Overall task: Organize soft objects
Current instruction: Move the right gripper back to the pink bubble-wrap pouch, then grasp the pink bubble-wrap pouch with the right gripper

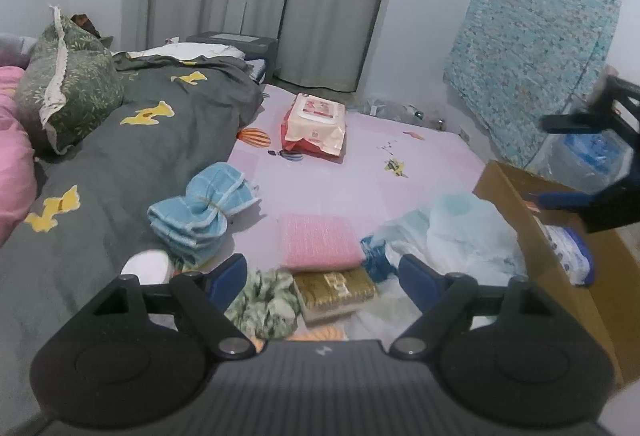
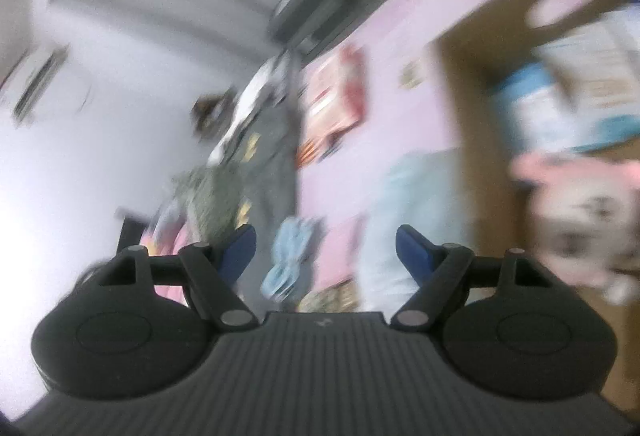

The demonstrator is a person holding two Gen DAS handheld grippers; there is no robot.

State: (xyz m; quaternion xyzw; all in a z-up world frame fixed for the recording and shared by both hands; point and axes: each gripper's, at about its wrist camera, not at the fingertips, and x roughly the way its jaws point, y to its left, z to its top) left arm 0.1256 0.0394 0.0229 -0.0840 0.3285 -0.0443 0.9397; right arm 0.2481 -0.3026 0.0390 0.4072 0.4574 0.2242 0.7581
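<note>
1. Partly done, at a guess: cardboard box (image 1: 516,204) at the right edge of the bed already holds a white and blue pack (image 1: 570,250); the blurred right view also hints at a pink-and-white soft thing (image 2: 588,212) inside, too smeared to name.
2. Still out on the pink sheet (image 1: 400,156): blue towel bundle (image 1: 202,210) beside the dark blanket (image 1: 132,156), pink folded cloth (image 1: 318,242) in the middle, gold packet (image 1: 338,290) touching its near edge, green patterned scrunchie (image 1: 264,302) just beside that, pale plastic bag (image 1: 460,232) against the box wall, wipes pack (image 1: 316,126) farther back.
3. Judged less than half finished, since most soft things lie loose.
4. Left gripper (image 1: 322,278): angled down over the near pile, fingers spread wide, nothing between them, the pink cloth and gold packet showing in the gap.
5. Right gripper (image 1: 582,160): raised above the box at the right edge, rolled on its side, blurred.
6. In its own view, right fingers spread wide and empty, room tilted behind them.
7. Next pick, likely: the pink cloth or scrunchie, nearest the left fingers.
</note>
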